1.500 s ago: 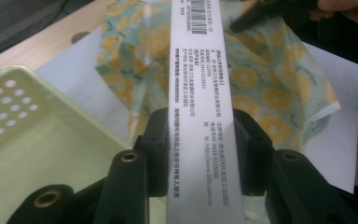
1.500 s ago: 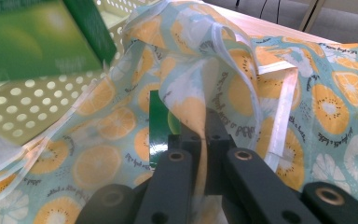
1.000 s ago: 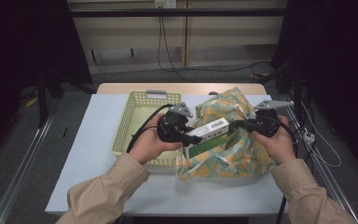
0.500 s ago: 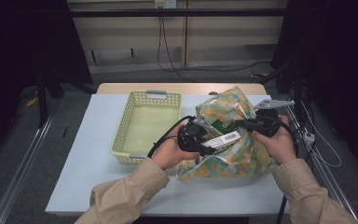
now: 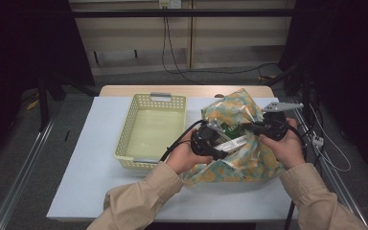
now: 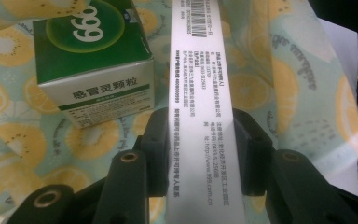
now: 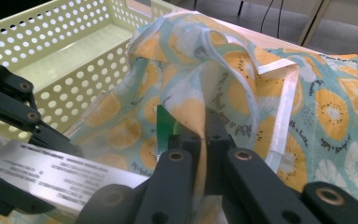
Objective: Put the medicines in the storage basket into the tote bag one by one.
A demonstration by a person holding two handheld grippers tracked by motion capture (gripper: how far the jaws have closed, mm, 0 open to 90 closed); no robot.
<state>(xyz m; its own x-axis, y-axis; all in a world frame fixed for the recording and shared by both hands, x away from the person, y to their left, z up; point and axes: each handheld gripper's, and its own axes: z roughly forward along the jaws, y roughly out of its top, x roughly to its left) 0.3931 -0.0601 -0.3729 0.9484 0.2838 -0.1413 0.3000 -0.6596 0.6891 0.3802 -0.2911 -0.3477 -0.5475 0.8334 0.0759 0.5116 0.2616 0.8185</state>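
Clamping a long white box (image 6: pixel 199 107) between its pads, the left tool (image 6: pixel 199 156) holds it over the fruit-print bag (image 5: pixel 242 143) on the worktop (image 5: pixel 86 167). The right tool (image 7: pixel 204 140) pinches the bag's cloth. A green box (image 6: pixel 93 60) lies inside, beside the basket (image 5: pixel 124 143).

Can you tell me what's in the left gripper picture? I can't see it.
The left gripper is shut on a long white box with a barcode and small print. Beside it a green box lies on a fruit-patterned bag.
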